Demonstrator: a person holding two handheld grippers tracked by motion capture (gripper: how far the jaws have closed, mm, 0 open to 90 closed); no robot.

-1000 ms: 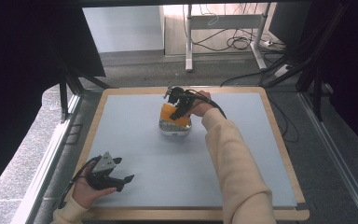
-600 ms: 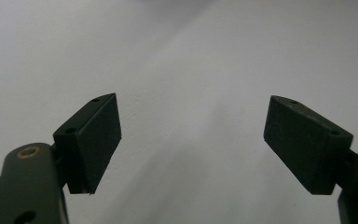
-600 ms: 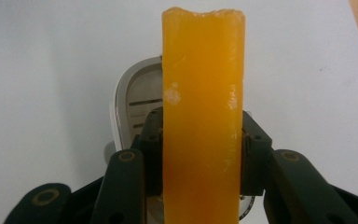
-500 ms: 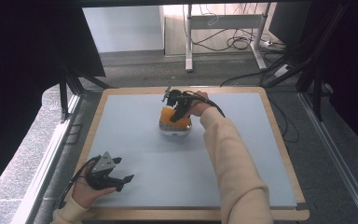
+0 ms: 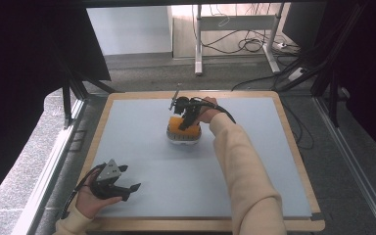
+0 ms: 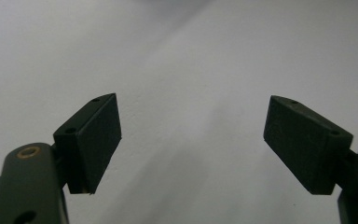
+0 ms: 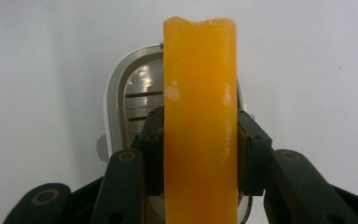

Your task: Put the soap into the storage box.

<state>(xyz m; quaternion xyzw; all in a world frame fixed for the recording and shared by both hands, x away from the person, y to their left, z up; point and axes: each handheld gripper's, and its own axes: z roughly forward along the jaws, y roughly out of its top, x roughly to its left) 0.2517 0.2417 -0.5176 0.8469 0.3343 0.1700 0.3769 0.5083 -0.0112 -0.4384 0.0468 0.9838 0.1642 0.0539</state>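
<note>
At frame center, the right gripper (image 5: 186, 119) pinched an orange block (image 7: 199, 121) over a white slotted dish (image 7: 133, 98); at lower left, the left gripper (image 5: 130, 190) rested spread on the counter (image 5: 254, 156).

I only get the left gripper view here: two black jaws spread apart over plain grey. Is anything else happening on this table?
Observer: Yes. The right tool is shut on an orange block, pinching both of its sides.
Operator: Is there anything under that block?
Observer: A white dish with a slotted metal insert sits right behind it, near the middle of the table.
Operator: And where is the tool I am looking through?
Observer: The left tool is at the table's near left corner, jaws open, in the person's left hand, well apart from the dish.
</note>
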